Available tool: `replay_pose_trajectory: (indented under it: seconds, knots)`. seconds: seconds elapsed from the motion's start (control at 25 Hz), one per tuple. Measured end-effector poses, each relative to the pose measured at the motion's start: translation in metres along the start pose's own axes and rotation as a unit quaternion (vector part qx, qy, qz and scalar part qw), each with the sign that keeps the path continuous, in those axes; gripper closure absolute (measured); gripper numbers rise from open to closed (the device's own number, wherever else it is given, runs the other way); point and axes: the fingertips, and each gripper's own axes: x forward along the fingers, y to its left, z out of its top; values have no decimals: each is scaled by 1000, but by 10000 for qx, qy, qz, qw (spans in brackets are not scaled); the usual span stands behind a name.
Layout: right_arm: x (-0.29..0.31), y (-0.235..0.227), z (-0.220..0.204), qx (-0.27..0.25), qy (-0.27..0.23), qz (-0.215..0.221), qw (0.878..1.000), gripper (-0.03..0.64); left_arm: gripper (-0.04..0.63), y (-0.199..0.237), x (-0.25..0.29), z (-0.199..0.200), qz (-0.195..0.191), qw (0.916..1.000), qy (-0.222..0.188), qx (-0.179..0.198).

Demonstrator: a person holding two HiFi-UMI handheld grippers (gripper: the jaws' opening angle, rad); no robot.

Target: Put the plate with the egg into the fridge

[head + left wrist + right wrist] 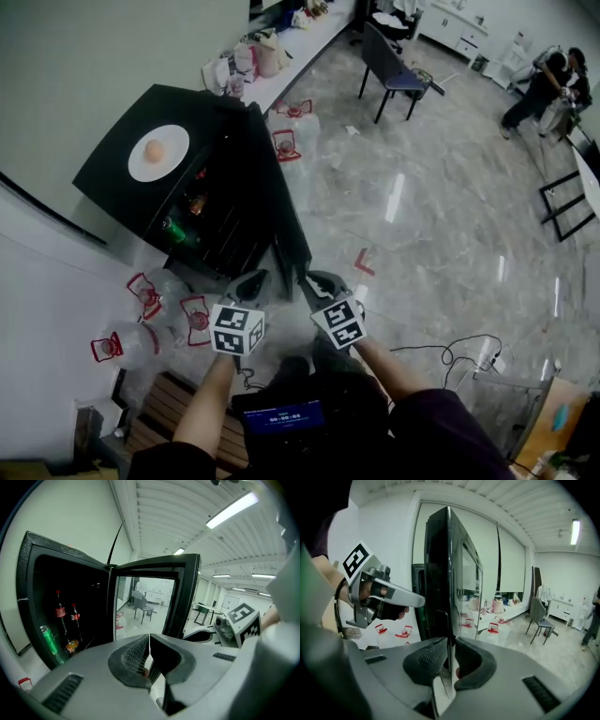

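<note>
A white plate (173, 159) with a brown egg (155, 150) on it lies on top of the black mini fridge (112, 159) at the left. The fridge door (281, 211) stands wide open, its free edge toward me. My right gripper (317, 279) is at that edge; in the right gripper view the thin door edge (449, 573) runs down between the pads and my right gripper (451, 644) is shut on it. My left gripper (251, 279) hangs just left of the door, its tips touching with nothing between them (149, 641), pointing at the open fridge.
Cola bottles (58, 613) and a green can (47, 637) stand inside the fridge. Water jugs with red caps (145, 292) crowd the floor at my left, more (291, 141) stand behind the fridge. A chair (394, 70), a cluttered counter (272, 52), a person (544, 84) and a floor cable (464, 354) lie beyond.
</note>
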Motion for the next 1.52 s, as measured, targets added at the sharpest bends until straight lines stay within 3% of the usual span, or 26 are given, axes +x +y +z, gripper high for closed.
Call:
replay_pose_trajectory:
  seconds: [0.32,0.48,0.72,1.04,1.32,1.52]
  knots:
    - [-32,-95,-19,513,102,-701,9962,580,584,-39,43,19,-428,9989,59,178]
    - [-40,-134,-24,633,94,-396,9972,581,586,-57,62,35,-555,9981,24,273]
    - [-46,-179,-24,260,283,-75,9992,580,584,-69,91,59,-494,9982,-42,349]
    - [-82,-248,-41,379,235,-198,9988,601,586,-88,143,87,-431,9986,-111,295]
    - [-78,-259,-9,170,-339,-181,9991,609,584,-99,175,105,-390,9984,-202,362]
    - [-78,-253,18,154,-656,20,9977,607,585,-89,157,126,9,9988,-356,330]
